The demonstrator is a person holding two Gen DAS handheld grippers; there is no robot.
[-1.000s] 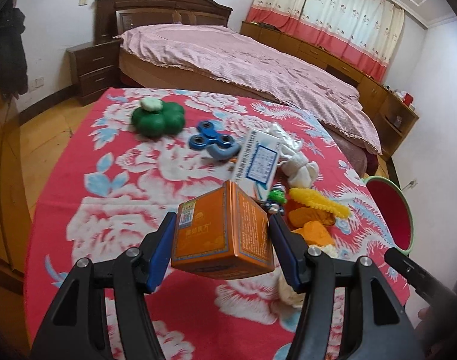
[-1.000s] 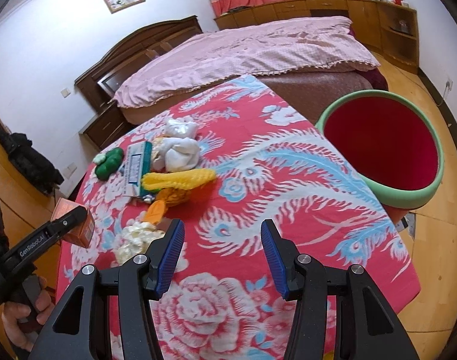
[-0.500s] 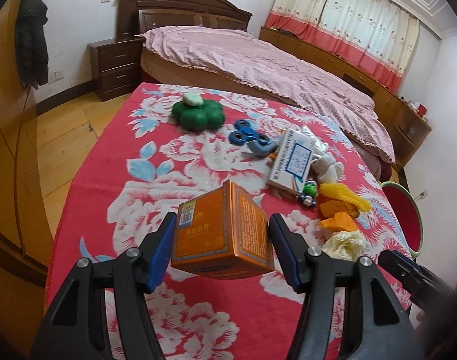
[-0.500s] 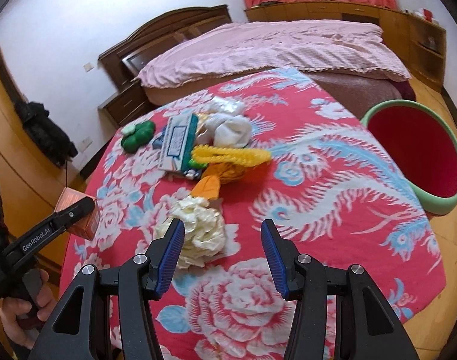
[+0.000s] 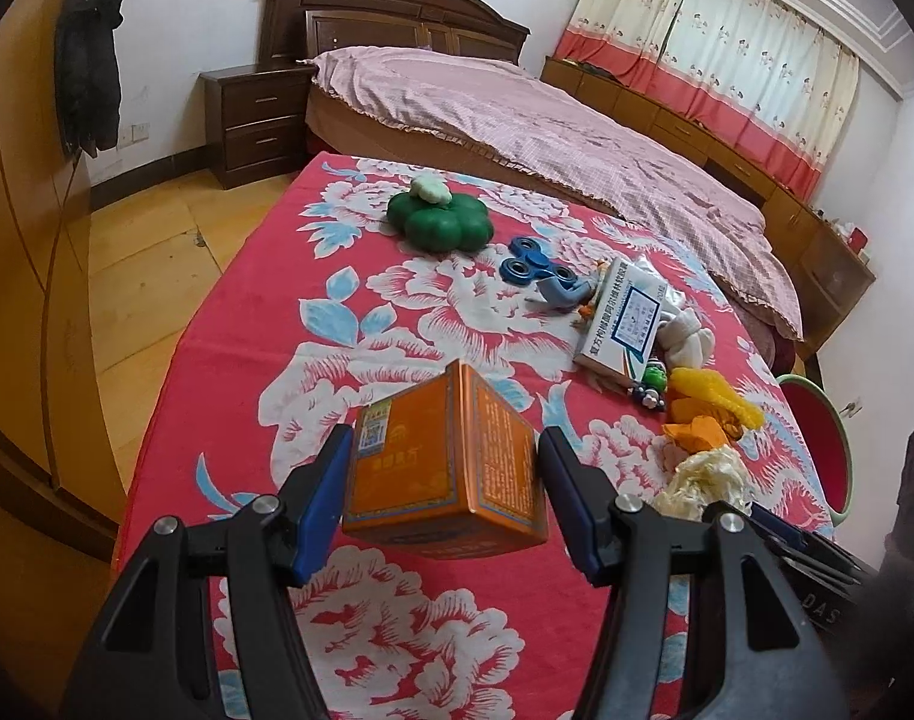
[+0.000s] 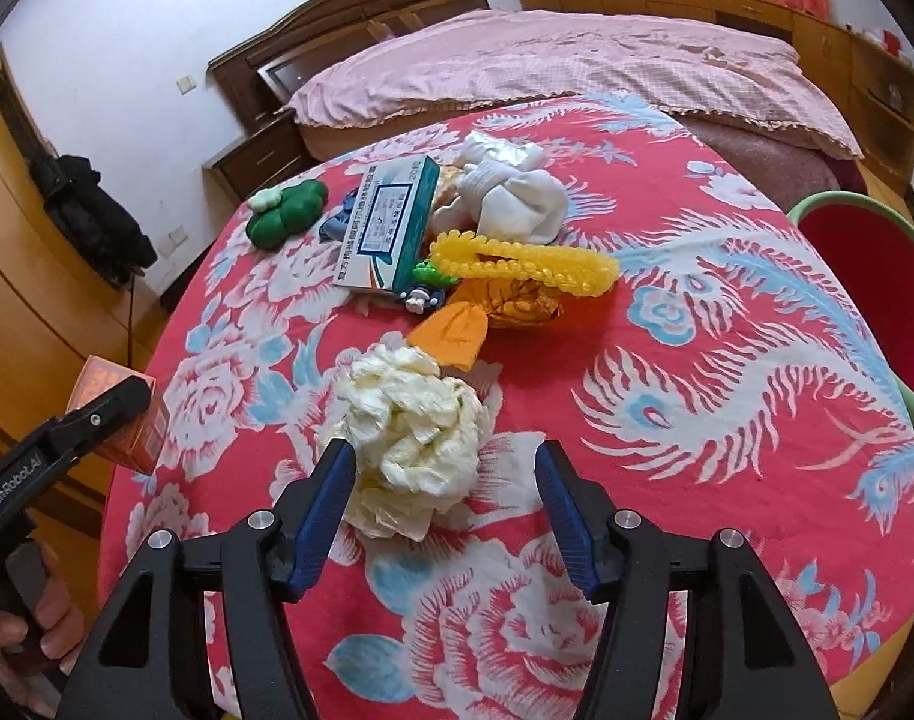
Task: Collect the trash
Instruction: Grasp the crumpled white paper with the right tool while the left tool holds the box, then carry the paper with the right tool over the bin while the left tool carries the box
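Note:
My left gripper point(image 5: 444, 439) is shut on an orange carton point(image 5: 438, 468) and holds it above the red floral tablecloth point(image 5: 396, 324); the right wrist view shows the same carton point(image 6: 105, 381) at the far left. My right gripper point(image 6: 443, 451) hangs low over the cloth and its jaws are opening. A crumpled cream wad point(image 6: 414, 420) lies between its fingers, close to the left pad, with neither pad pressing on it. A red basin with a green rim point(image 6: 817, 207) stands past the table's right edge.
Beyond the wad lie an orange wrapper point(image 6: 453, 333), a gold foil wrapper point(image 6: 526, 306), a yellow knobbly ring point(image 6: 517, 255), a white-and-green medicine box point(image 6: 390, 222), a white cloth bundle point(image 6: 517, 198), a green flower-shaped toy point(image 6: 285, 213) and a blue spinner point(image 5: 526, 261). A bed stands behind the table.
My right gripper has come down and left over the cream wad, and its jaws stand wider. My left gripper has shifted sideways with the orange carton still in it.

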